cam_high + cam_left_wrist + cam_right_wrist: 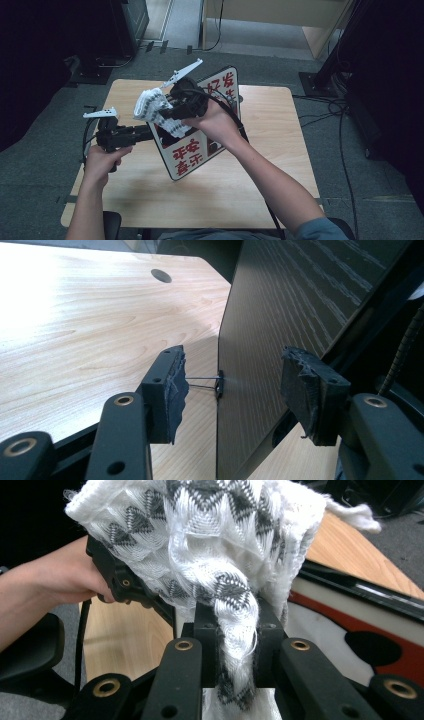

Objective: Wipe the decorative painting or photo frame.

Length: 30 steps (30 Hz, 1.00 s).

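Note:
A sign board (200, 145) with red characters and a black frame stands tilted up on the wooden table (250, 165). My left gripper (150, 131) reaches its left edge. In the left gripper view my left gripper (232, 385) is open, one jaw on each side of the dark wood-grain back of the board (290, 305), neither pad touching it. My right gripper (165, 114) is above the board's upper left, shut on a white cloth (147, 105) with grey triangles. In the right gripper view the cloth (210, 545) bunches up from the right gripper (235, 650) and hides part of the board (350, 625).
The table top (100, 315) has a round cable hole (161, 275) near its far edge. Cables (325, 107) lie on the grey carpet to the right. Pale wooden furniture (280, 15) stands beyond the table. A black chair part (30, 650) sits low by the person's arm.

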Available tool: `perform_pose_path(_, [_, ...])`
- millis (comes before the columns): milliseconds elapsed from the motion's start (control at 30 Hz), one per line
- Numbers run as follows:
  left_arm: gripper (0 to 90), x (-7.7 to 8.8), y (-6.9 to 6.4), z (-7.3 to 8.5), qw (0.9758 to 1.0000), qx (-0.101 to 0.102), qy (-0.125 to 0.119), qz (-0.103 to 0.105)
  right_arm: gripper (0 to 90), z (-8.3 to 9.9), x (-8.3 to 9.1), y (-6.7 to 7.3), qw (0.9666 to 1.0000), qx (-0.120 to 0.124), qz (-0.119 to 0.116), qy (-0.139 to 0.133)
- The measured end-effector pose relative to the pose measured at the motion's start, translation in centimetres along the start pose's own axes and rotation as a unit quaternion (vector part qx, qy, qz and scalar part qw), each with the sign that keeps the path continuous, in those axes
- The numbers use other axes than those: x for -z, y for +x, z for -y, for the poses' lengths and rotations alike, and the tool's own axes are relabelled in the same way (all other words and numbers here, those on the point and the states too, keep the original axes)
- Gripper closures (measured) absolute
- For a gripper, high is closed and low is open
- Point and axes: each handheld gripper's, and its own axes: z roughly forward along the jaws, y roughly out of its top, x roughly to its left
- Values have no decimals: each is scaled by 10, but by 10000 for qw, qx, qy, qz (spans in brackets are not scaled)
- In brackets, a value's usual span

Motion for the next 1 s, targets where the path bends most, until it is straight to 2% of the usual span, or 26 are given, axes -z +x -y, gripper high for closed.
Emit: perform_pose_path(1000, [487, 0, 0, 1, 10000, -7, -1, 54, 792, 25, -22, 1, 9991, -143, -287, 289])
